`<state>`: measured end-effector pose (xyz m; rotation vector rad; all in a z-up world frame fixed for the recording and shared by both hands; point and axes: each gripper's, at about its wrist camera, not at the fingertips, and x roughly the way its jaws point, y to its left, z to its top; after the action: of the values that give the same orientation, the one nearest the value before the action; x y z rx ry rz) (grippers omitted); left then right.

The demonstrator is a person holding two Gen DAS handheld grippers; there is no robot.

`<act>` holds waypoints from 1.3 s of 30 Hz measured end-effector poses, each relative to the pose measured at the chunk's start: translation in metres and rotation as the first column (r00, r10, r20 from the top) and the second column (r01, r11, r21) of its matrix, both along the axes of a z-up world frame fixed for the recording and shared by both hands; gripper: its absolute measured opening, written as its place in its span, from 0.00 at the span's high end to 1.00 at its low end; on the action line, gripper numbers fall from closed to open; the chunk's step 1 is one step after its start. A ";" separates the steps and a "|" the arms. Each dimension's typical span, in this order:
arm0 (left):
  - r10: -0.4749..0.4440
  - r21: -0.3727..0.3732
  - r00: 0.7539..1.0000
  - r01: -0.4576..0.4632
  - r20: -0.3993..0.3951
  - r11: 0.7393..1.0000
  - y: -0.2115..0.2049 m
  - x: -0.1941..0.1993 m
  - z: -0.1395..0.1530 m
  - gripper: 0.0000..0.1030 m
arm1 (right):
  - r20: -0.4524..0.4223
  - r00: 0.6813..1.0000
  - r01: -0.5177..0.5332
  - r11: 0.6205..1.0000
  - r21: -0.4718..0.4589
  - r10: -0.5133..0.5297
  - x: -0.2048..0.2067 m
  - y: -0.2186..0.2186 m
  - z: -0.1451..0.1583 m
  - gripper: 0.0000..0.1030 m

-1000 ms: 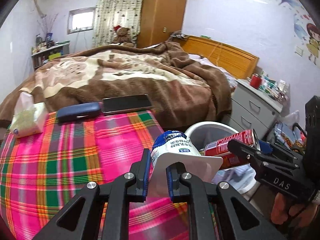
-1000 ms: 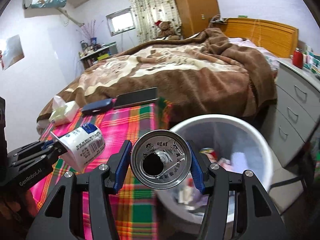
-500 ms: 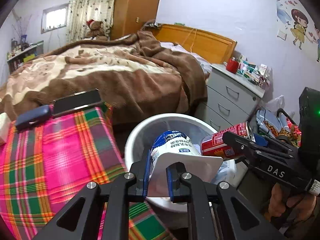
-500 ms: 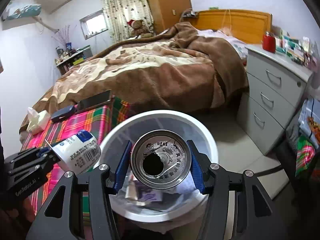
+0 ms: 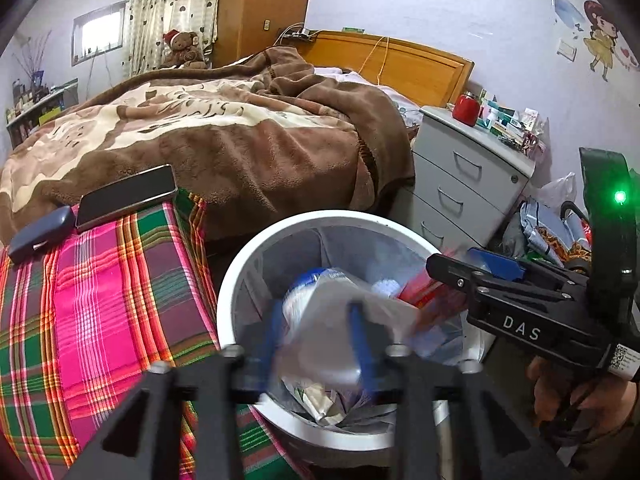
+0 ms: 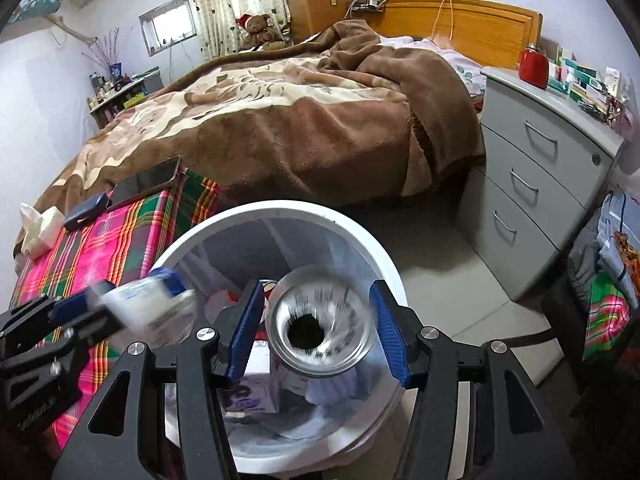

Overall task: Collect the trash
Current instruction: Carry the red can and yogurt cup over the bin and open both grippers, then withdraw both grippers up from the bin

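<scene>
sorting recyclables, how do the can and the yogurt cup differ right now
The can is round silver metal with a red side; the yogurt cup is white plastic with blue print. The can lies between the right gripper pads, the cup at the opening left gripper. Both blur above the white bin.

Soft, even daylight fills both views — it comes from the small window (image 5: pixel 97 32) by the curtain, blown out white. Fisheye bending curves the walls, and black vignette rims every corner. The yogurt cup (image 5: pixel 320 320) and can (image 6: pixel 322 330) smear with motion blur; the bed (image 6: pixel 280 120) stays sharp.
</scene>
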<state>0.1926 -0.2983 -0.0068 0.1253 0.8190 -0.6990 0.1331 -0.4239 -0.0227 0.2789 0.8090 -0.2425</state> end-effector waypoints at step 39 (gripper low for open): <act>0.250 -0.015 0.957 -0.251 0.147 0.968 0.112 -0.116 0.031 0.50 | 0.212 0.976 -0.037 0.996 -0.079 0.053 -0.092 0.078 0.034 0.39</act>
<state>0.0765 -0.1860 0.0238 0.0744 0.6791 -0.4427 0.0412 -0.3456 0.0109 0.2122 0.5910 -0.1952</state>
